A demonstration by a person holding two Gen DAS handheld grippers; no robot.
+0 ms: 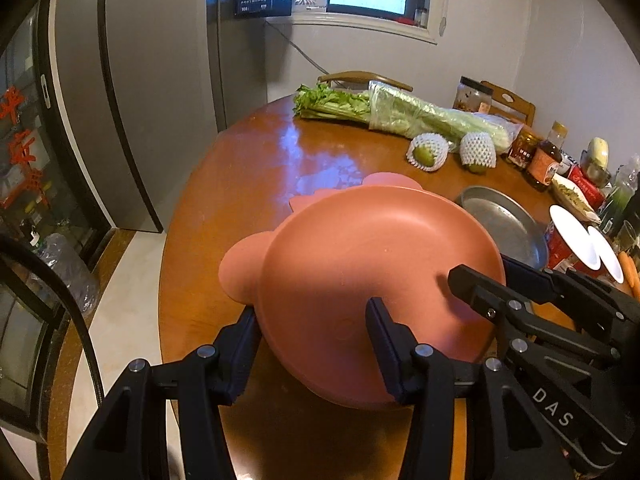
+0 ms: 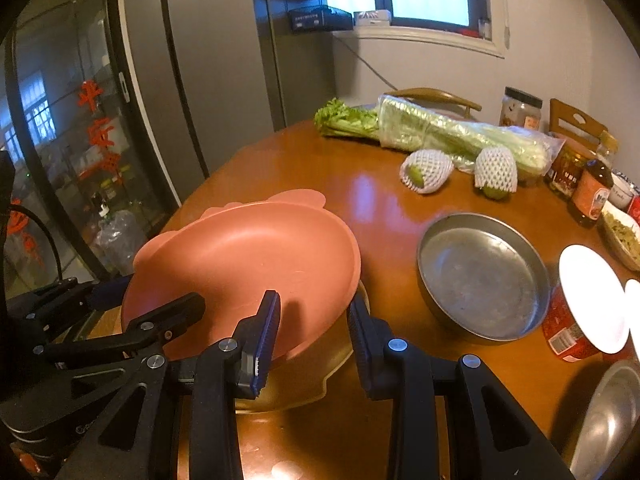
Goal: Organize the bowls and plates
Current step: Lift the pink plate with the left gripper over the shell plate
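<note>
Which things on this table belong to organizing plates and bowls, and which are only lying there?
Belong to the job:
- pink plate, with both grippers at its rim
- metal pan
- white plate

Only lying about:
- celery
- two netted fruits
- sauce bottles
- jar

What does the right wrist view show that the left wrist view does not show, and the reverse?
Only the right wrist view shows a beige plate lying under the pink plate, and a second metal bowl's rim at the lower right.

Only the left wrist view shows a carrot at the right edge.

Both show the pink plate gripped by both hand-held grippers, the metal pan, the celery and the two netted fruits.
</note>
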